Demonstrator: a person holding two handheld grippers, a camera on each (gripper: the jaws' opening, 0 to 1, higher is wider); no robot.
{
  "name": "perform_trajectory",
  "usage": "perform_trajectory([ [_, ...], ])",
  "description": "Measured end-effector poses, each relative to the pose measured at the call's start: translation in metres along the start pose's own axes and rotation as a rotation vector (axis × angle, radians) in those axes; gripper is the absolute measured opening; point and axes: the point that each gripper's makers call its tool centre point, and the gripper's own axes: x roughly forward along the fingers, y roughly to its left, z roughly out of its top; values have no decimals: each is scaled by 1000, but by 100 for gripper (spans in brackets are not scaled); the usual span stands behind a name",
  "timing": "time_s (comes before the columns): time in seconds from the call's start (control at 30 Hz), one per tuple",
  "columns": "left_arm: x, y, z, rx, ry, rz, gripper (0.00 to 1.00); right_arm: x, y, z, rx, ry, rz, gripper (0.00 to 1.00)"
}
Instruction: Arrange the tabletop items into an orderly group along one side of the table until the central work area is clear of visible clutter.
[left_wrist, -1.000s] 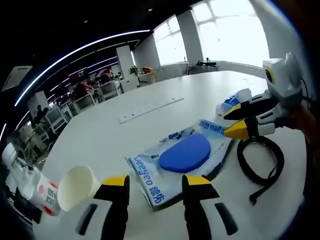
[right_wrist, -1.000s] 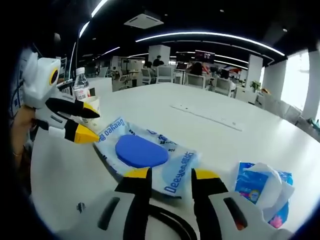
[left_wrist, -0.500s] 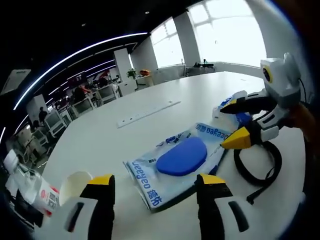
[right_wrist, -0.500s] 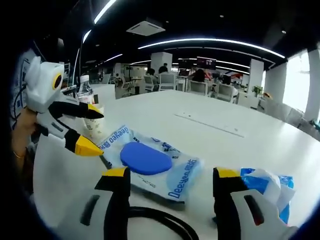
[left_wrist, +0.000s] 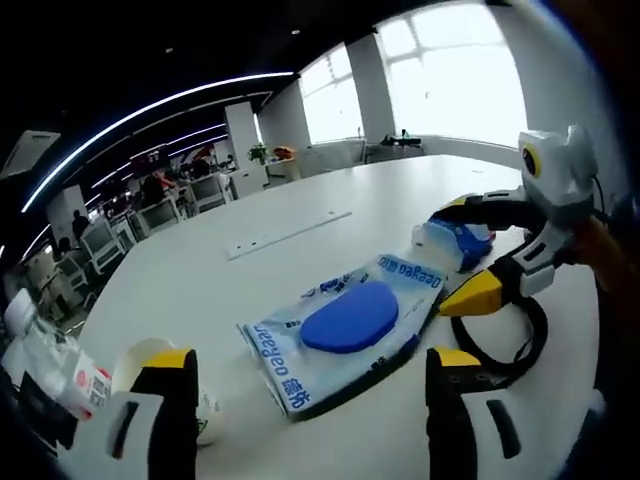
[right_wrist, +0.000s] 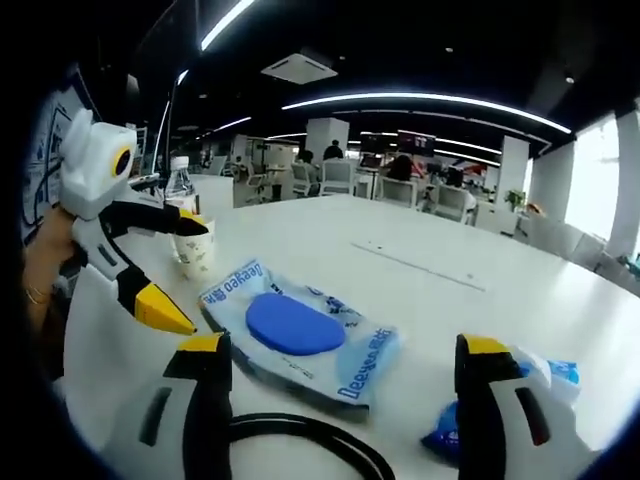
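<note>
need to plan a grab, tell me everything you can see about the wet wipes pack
The wet wipes pack is a flat, soft pouch of glossy pale blue and white film with blue "Deeyeo" lettering and a large blue oval lid in its middle. It lies flat on the white table, lid up and closed, slightly crinkled. A paper cup stands past one end, a black cable loop near the other. Both grippers are open, neither touching it.

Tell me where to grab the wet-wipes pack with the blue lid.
Take the wet-wipes pack by its soft flat edge nearest the left tool, coming in low along the table. The pack lies flat, and its raised blue lid looks too broad and smooth to pinch.
</note>
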Motion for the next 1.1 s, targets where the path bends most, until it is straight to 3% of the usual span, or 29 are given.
perform_trajectory([
  [0.53, -18, 7, -4, -10, -25, -2, 100, -19, 1, -2, 5, -6, 2, 94],
  [0.83, -25, -5, 5, 1, -60, -44, 100, -26, 4, 2, -2, -24, 10, 92],
  [1.1, -49, -13, 11, -9, -101, -86, 100, -36, 0, 8, -17, -42, 14, 90],
])
